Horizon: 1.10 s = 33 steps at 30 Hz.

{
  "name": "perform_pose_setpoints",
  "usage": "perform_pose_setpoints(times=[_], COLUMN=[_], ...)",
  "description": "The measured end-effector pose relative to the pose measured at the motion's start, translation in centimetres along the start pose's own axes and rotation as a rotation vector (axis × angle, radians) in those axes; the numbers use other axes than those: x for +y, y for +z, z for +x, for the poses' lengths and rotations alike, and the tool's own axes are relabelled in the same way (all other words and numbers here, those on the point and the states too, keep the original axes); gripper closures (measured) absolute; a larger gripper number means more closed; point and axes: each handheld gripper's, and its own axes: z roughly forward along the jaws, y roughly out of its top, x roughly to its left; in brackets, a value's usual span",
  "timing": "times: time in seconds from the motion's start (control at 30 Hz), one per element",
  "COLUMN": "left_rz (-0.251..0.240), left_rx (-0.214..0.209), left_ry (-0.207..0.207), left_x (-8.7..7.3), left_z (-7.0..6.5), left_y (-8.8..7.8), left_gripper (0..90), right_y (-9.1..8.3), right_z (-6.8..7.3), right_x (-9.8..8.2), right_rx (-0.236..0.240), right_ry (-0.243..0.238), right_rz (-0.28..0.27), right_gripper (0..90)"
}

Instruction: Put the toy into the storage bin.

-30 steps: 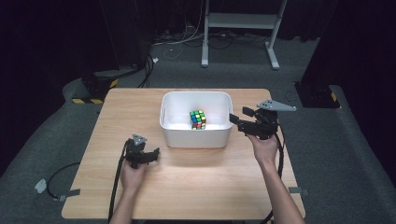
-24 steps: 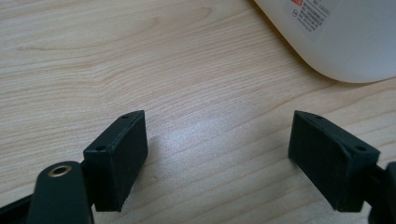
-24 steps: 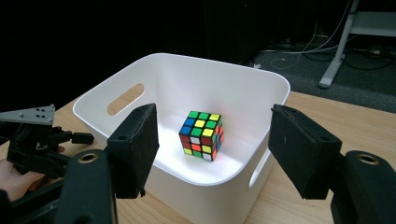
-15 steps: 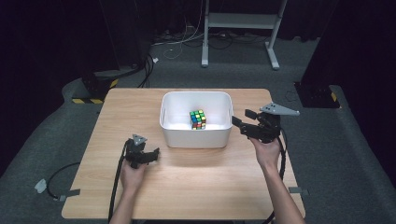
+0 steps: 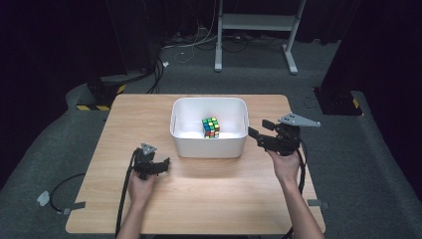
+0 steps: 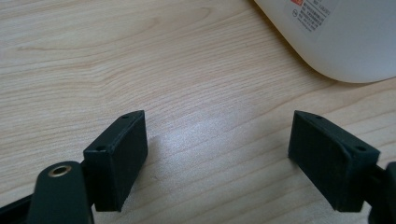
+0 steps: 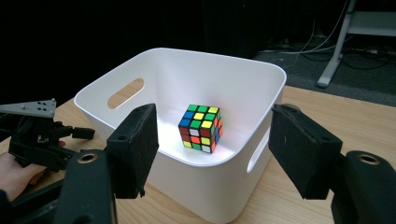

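One cube (image 5: 211, 127) in one white tub (image 5: 209, 145); two grippers' jaws apart, empty.

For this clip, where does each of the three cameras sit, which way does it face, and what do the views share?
High view: above the person's side, looking forward and down on the wooden table; both forearms, left gripper and right gripper show.
Left gripper view: rides the left gripper, facing the tabletop and a corner of the white bin; jaws apart.
Right gripper view: rides the right gripper, facing the bin and the Rubik's cube inside; the other hand shows.
Shared: all three views show the bin.
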Motion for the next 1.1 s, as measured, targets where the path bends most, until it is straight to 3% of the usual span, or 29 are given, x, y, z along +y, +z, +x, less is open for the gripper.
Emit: perform_pose_setpoints(times=[1.1], left_rz=[0.000], left_rx=[0.000], left_ry=[0.000], left_x=[0.0], left_z=[0.0], left_y=[0.0], left_gripper=[19.8], right_y=[-0.7], right_z=[-0.2], right_x=[-2.1], right_rx=[-0.002], right_ry=[0.016], right_rz=[-0.011], right_gripper=[32.8])
